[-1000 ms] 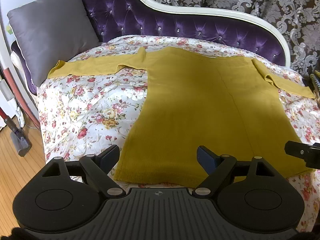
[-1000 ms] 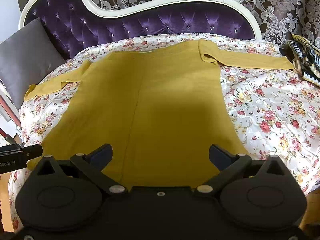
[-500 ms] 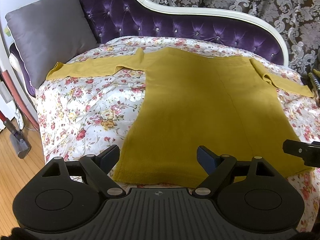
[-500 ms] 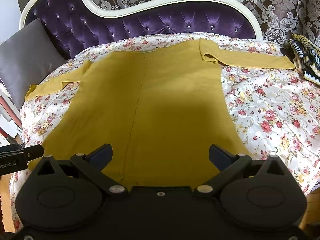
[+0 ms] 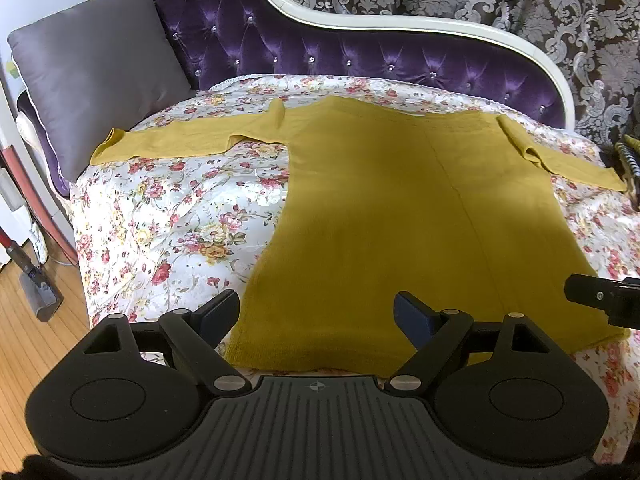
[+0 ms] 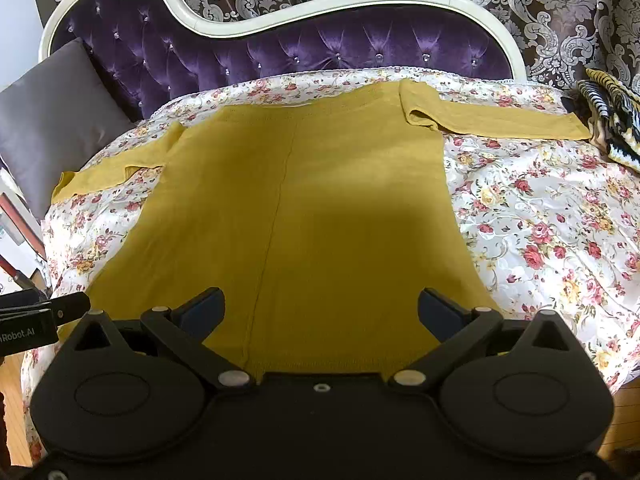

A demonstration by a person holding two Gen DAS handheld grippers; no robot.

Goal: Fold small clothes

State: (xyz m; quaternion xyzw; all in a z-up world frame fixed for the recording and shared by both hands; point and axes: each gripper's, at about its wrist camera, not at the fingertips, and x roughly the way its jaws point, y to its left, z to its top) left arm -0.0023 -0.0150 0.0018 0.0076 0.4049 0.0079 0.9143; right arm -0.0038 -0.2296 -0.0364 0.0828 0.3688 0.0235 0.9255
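A mustard-yellow long-sleeved garment [image 5: 400, 216] [image 6: 304, 208] lies flat on the floral bedspread [image 5: 168, 216], hem nearest me and both sleeves stretched out sideways. My left gripper [image 5: 318, 314] hovers open over the hem's left corner, nothing between its fingers. My right gripper [image 6: 320, 310] hovers open above the hem's right half, jaws wide and empty. Each gripper shows at the edge of the other's view: the right gripper's finger [image 5: 604, 300], the left gripper's finger [image 6: 44, 312].
A grey cushion [image 5: 92, 72] leans at the left against the purple tufted headboard [image 5: 360, 52]. A striped black-and-yellow cloth [image 6: 612, 120] lies at the bed's right end. A vacuum cleaner [image 5: 28, 272] stands on the wooden floor at the left.
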